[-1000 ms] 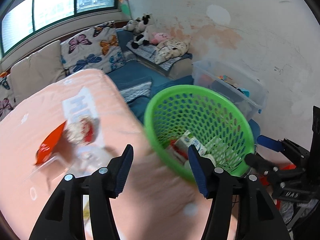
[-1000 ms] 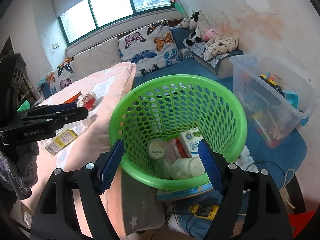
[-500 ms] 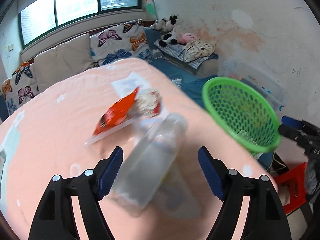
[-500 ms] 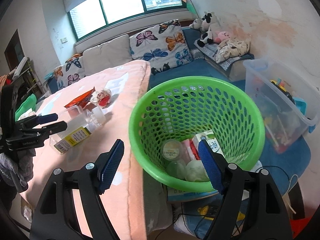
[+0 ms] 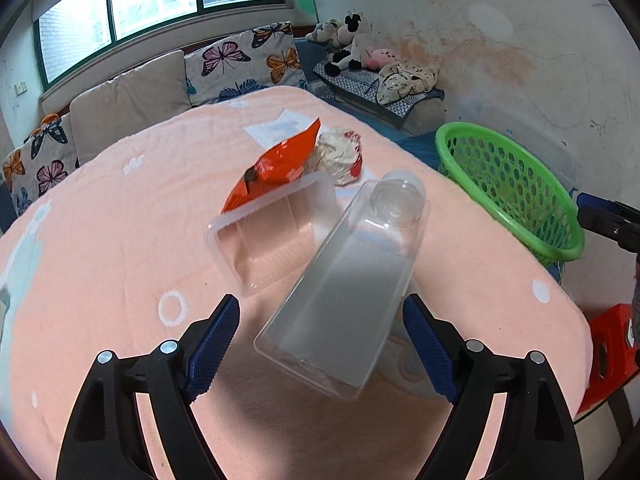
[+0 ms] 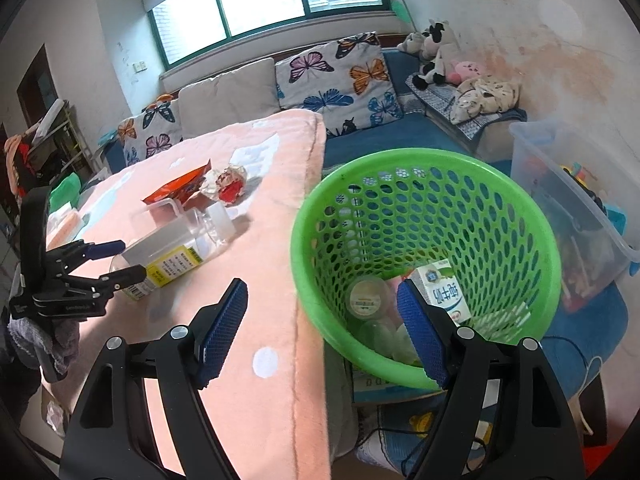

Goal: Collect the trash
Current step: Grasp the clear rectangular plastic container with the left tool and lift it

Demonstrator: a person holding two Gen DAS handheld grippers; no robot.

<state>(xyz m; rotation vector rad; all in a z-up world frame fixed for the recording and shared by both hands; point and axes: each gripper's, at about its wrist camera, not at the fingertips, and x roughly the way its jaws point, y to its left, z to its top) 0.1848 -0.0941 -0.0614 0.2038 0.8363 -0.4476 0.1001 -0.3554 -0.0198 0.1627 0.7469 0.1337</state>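
Observation:
A clear plastic bottle (image 5: 348,280) lies on its side on the pink-covered table (image 5: 100,240), between the fingers of my left gripper (image 5: 322,344). The jaws are opening and the pads stand clear of the bottle. Behind it lie a clear plastic tray (image 5: 272,232), an orange snack bag (image 5: 276,168) and a crumpled wrapper (image 5: 340,152). My right gripper (image 6: 322,324) is open and empty, over the table's edge and the near rim of the green basket (image 6: 304,264). Inside the basket are a milk carton (image 6: 440,288) and small cups. In the right wrist view the left gripper (image 6: 128,259) straddles the bottle (image 6: 172,252).
The green basket (image 5: 508,184) stands just off the table's right edge. A clear storage box (image 6: 576,200) with toys sits behind it. A sofa with butterfly cushions (image 6: 340,76) lines the far wall. A red stool (image 5: 612,344) stands low at the right.
The left gripper swung away from the basket to the trash on the table and its jaws widened; the bottle now lies between them. The right gripper drifted slightly, staying open by the basket.

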